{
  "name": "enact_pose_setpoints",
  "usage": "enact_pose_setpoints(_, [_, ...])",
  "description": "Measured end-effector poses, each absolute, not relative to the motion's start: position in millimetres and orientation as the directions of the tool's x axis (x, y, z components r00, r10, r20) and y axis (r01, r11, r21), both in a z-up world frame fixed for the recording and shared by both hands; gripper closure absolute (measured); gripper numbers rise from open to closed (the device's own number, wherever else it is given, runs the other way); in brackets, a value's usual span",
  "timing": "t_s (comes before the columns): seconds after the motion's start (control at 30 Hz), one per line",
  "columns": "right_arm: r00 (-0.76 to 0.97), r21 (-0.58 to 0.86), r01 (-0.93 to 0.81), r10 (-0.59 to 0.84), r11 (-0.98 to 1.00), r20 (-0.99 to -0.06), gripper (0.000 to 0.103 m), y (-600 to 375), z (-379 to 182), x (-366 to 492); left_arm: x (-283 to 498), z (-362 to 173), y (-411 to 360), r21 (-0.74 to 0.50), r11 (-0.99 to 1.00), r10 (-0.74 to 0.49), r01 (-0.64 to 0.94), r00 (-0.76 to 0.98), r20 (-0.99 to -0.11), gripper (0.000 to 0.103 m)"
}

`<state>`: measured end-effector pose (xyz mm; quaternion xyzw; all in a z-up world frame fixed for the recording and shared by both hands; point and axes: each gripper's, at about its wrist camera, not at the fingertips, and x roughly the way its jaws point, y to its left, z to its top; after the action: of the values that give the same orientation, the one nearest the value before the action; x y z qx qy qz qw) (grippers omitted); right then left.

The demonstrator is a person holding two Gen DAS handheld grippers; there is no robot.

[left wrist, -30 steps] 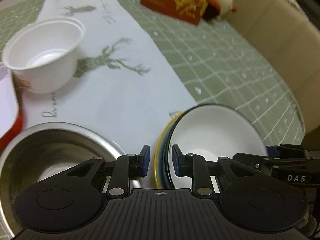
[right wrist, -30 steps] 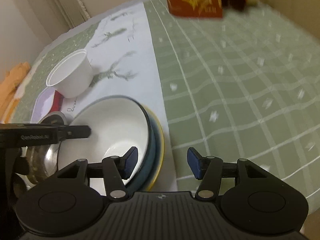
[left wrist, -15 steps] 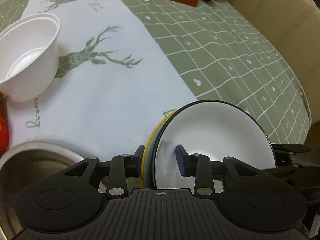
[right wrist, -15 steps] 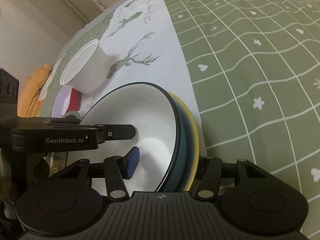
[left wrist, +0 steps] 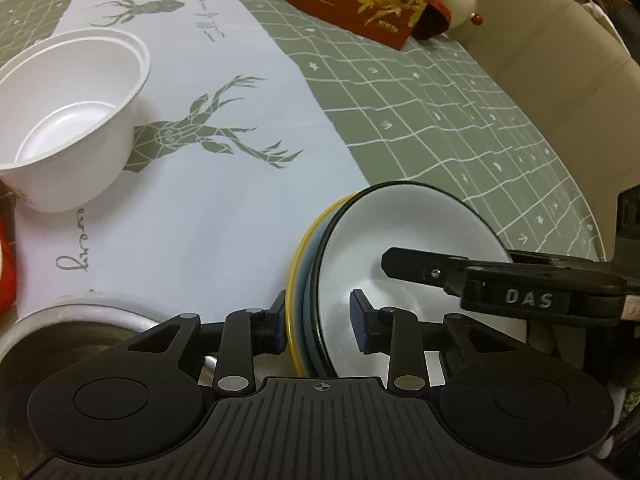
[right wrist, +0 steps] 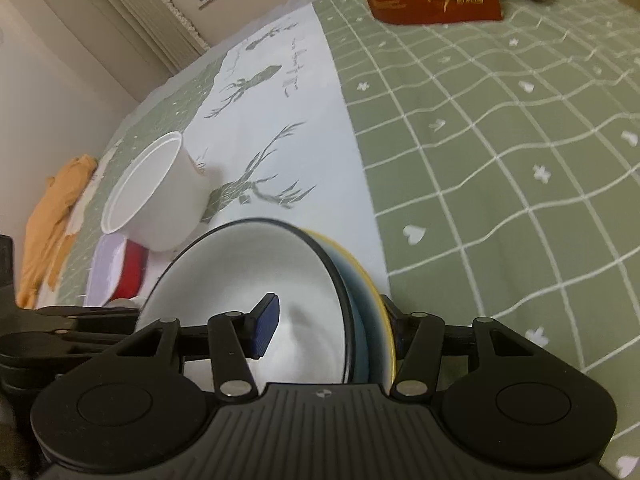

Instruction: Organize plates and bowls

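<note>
A white bowl point(left wrist: 420, 232) with a dark rim sits nested in a blue bowl point(left wrist: 306, 320), and both rest in a yellow dish point(left wrist: 294, 280) on the tablecloth. My left gripper point(left wrist: 319, 330) straddles the stack's left rim, one pad outside the yellow dish and one inside the white bowl. Its jaws are closing, with a gap still beside the inner pad. My right gripper point(right wrist: 330, 330) straddles the opposite rim of the white bowl point(right wrist: 248, 272), open, its inner pad clear of the wall. One right finger point(left wrist: 420, 266) reaches over the bowl in the left wrist view.
A white plastic bowl point(left wrist: 72, 120) stands at the left on the deer-print runner. A steel bowl point(left wrist: 60, 340) lies under my left gripper. At the far end stands a red box point(left wrist: 360, 0). Red and lilac items point(right wrist: 120, 272) and an orange cloth point(right wrist: 52, 216) lie at the left edge.
Both grippers have moved forward and down onto the stack, so its rims now stand between their fingers. The left jaws widened from a narrow gap. The right jaws kept their width.
</note>
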<state>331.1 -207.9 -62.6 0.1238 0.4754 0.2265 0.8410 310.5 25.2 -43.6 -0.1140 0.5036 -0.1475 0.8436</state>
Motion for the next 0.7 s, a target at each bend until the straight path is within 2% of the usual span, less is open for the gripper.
enact_pose_setpoints(0.13, [0.473,0.343,-0.264,0.431,0.901,-0.768,0.05,-202,-62,326,308,-44,21,-0.309,0.943,-0.329,0.123,0.47,-0.819,0.07])
enact_pose_setpoints(0.47, [0.43,0.355,-0.247,0.43,0.902,-0.794,0.049,-201,-70,320,307,-45,21,-0.304,0.946,-0.32,0.113,0.482,-0.816,0.07])
enact_pose_setpoints(0.7, [0.452,0.313,-0.248,0.395,0.917,-0.8,0.049,-200,-64,315,306,-44,24,-0.326,0.938,-0.343,0.121,0.481,-0.807,0.07])
